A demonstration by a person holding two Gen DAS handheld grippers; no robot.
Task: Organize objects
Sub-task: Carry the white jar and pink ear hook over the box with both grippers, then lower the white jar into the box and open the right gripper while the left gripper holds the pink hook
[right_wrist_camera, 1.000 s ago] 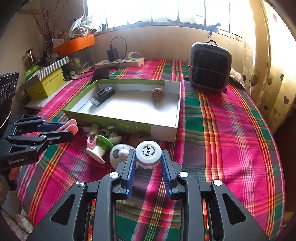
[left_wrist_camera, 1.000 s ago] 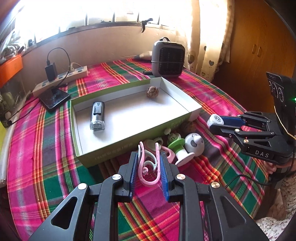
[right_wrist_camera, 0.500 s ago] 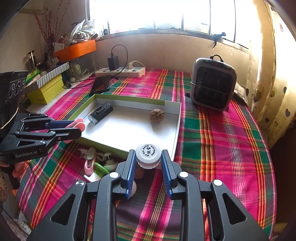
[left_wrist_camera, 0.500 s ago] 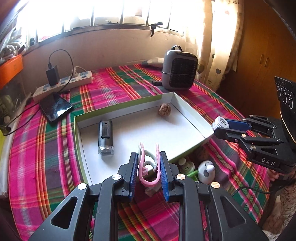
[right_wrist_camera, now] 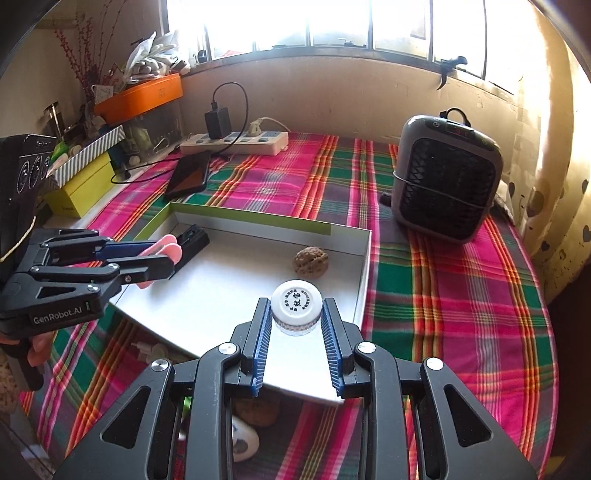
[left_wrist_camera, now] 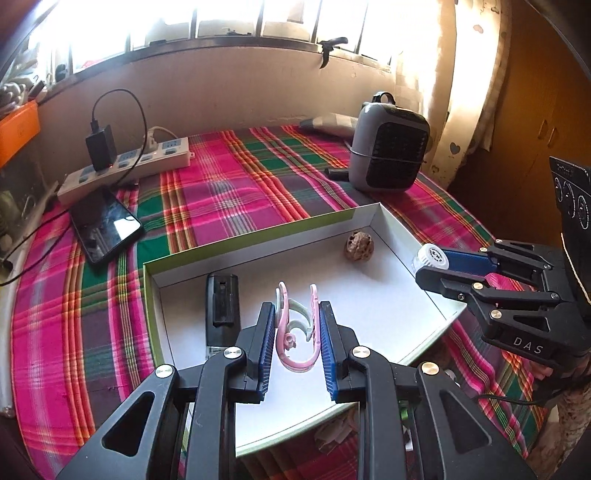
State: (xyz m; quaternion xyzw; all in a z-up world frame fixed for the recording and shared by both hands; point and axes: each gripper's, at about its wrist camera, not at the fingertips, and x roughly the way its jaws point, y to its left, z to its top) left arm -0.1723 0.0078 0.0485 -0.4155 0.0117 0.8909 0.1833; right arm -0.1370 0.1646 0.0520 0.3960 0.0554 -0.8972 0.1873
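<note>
Bright window [right_wrist_camera: 332,22]; beige wall [right_wrist_camera: 332,96]; heart-print curtain [left_wrist_camera: 458,92]; wooden cupboard [left_wrist_camera: 543,92].

left claw [left_wrist_camera: 297,332] + pink clip [left_wrist_camera: 295,332] | right claw [right_wrist_camera: 296,334] + jar [right_wrist_camera: 296,308] | moved over box [left_wrist_camera: 369,218]

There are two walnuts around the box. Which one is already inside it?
The walnut lying on the white floor of the box near its far right corner. The other walnut sits outside on the plaid cloth, below the box's near edge.

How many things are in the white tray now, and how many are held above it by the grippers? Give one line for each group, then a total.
Lying in the tray: 2 (black device, walnut)
Held by the left gripper: 1 (pink clip)
Held by the right gripper: 1 (white-capped jar)
Total: 4
</note>
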